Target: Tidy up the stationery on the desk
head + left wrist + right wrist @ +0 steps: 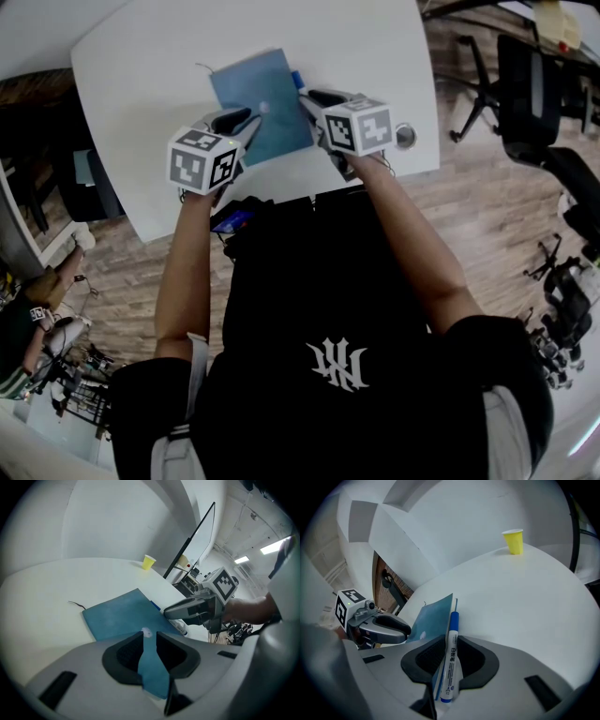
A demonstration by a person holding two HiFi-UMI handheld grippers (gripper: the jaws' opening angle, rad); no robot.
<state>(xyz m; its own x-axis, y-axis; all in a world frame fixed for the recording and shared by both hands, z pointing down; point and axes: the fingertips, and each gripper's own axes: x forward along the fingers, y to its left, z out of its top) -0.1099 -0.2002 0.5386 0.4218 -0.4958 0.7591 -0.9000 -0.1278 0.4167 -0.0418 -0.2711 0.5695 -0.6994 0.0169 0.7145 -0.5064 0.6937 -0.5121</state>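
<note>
In the head view, the blue notebook (258, 94) is lying on the white tabletop (141, 66), and the person is holding a tool at each of its near sides. The left tool (251, 117) is reaching onto the notebook's near left corner, and the right tool (307, 98) is sitting at its right edge. A bit of a blue marker (296, 80) is showing along that same edge. In the left gripper view, the left tool (146, 637) is pinching a fold of the blue notebook (122, 613), the blue cover filling the narrow gap between the two pads. The right tool (171, 613) is hanging over the notebook's right edge, with the marker (180, 629) lying under it. A yellow paper cup (148, 562) is standing upright on the tabletop well beyond the notebook's far corner, and what it is holding cannot be seen from here. A thin dark screen (197, 541) is rising to the right of the notebook, past the cup. In the right gripper view, the right tool (450, 641) is clamping the marker (451, 653) lengthwise between its pads, with the notebook's (431, 620) edge caught just beside the marker on its left. The left tool (405, 631) is showing at the notebook's left side. The yellow cup (514, 541) is standing far beyond the notebook to the right, its inside hidden.
</note>
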